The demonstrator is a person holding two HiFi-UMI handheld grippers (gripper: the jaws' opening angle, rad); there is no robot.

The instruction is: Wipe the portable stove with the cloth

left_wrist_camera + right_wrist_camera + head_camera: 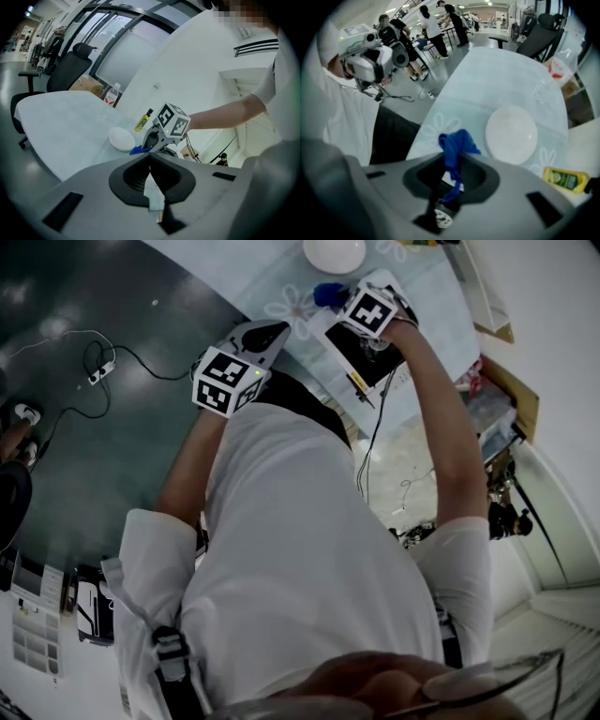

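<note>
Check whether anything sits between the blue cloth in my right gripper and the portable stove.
Nothing visible does. The right gripper, shut on the blue cloth, hangs over the black-topped portable stove; the round white bowl sits beyond on the table, out of the way.

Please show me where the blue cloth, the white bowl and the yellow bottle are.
blue cloth [457,142], right gripper view, bunched top
white bowl [511,133], right gripper view, middle
yellow bottle [565,179], right gripper view, label

We wear a white short-sleeved shirt [300,549] above what may be dark trousers [298,401]. Our left gripper [150,159] and right gripper [452,161] are grey, black pads [132,179] lining the fingers [84,190]; behind the fingers each carries a white cube [228,381] of black square markers.
</note>
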